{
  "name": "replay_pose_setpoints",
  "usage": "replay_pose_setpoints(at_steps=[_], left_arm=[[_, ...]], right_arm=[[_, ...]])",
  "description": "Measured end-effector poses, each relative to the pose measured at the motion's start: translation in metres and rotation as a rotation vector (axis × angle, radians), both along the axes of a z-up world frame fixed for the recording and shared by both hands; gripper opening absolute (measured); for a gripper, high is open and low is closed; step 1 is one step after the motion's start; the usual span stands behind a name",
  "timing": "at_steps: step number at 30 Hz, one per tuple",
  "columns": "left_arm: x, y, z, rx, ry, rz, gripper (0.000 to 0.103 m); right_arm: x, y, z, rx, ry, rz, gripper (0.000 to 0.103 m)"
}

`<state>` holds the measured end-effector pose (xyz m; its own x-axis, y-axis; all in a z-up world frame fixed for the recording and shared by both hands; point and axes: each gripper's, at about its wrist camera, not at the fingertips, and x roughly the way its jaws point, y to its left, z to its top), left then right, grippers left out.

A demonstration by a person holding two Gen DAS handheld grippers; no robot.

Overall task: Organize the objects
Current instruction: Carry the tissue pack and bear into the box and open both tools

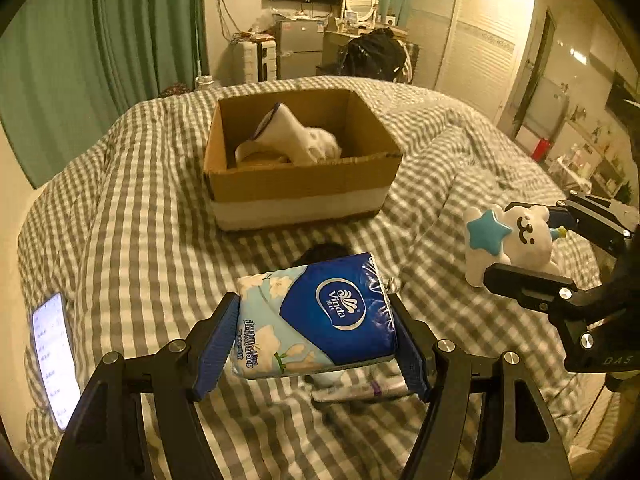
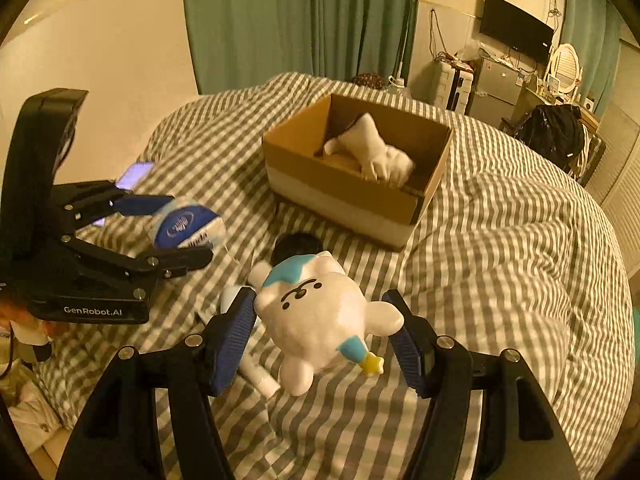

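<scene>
My left gripper [image 1: 314, 310] is shut on a blue and white tissue pack [image 1: 332, 312], held above the checked bedcover. The right wrist view shows that same left gripper [image 2: 188, 228] and tissue pack [image 2: 182, 230] at the left. My right gripper [image 2: 320, 300] is shut on a white bear toy [image 2: 320, 320] with blue trim, one pad on its head and the other on its arm. In the left wrist view the right gripper [image 1: 516, 240] holds the bear toy [image 1: 520, 240] at the right edge. An open cardboard box [image 1: 304, 188] [image 2: 352, 196] stands ahead with a white soft item [image 1: 296, 136] inside.
A lit phone [image 1: 54, 356] [image 2: 134, 174] lies on the bedcover at the left. A white tube [image 1: 360, 392] [image 2: 256, 372] and a dark round object [image 1: 324, 252] [image 2: 298, 246] lie under the grippers. Green curtains, a fridge and a wardrobe stand beyond the bed.
</scene>
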<state>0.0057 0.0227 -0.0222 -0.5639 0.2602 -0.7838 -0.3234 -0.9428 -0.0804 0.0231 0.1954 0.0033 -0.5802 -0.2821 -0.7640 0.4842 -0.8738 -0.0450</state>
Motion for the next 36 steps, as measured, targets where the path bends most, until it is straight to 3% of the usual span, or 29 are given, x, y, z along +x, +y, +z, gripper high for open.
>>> replay_pose_setpoints(at_steps=[6,14,21,28,33,36], left_arm=[[-0.031,0.001,0.024,0.0,0.02,-0.016,0.073],[-0.083,-0.001,0.058,-0.089,0.121,0.018,0.073],[-0.141,0.0,0.067,-0.107,0.141,0.045,0.073],[-0.198,0.024,0.061,-0.15,0.161,0.048,0.073],[-0.234,0.031,0.035,-0.129,0.105,0.039,0.073],[-0.246,0.038,0.017,-0.161,0.093,0.026,0.073]], right_arm=[[-0.019,-0.001,0.023,0.011,0.045,0.012,0.064],[-0.058,-0.003,0.056,-0.002,0.112,0.019,0.064],[-0.106,-0.001,0.079,0.015,0.175,-0.017,0.064],[-0.168,-0.001,0.087,0.003,0.2,-0.056,0.064],[-0.209,-0.001,0.082,-0.025,0.19,-0.072,0.064],[-0.229,-0.003,0.067,-0.033,0.162,-0.075,0.064]])
